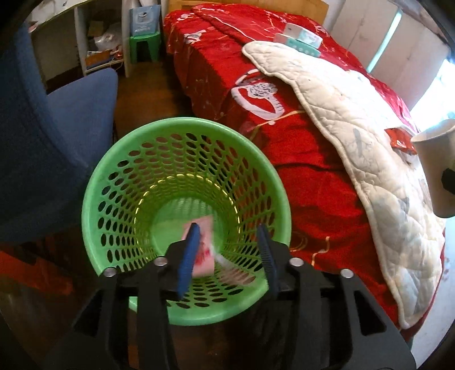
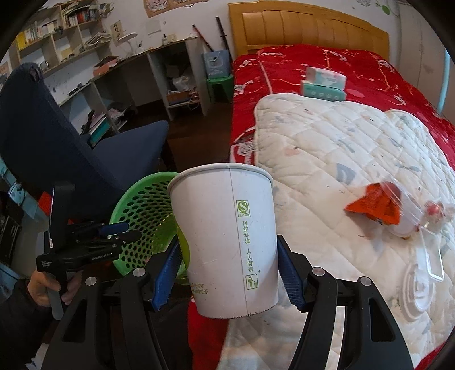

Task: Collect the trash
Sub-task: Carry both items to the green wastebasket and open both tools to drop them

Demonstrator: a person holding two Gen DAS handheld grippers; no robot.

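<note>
Here, smooth white paper cup [image 2: 224, 242]; round perforated green plastic basket [image 1: 113, 182].

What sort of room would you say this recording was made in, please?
Most likely a bedroom that doubles as a study. A bed with a wooden headboard and red bedspread fills the right side, and a desk under crowded bookshelves lines the far wall, with a blue chair nearby.

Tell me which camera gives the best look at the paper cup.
The right wrist view: the paper cup fills the middle of the picture, upright between the right gripper pads, printed side and rim plain. The left wrist view catches only a slice of the cup at its right edge.
</note>
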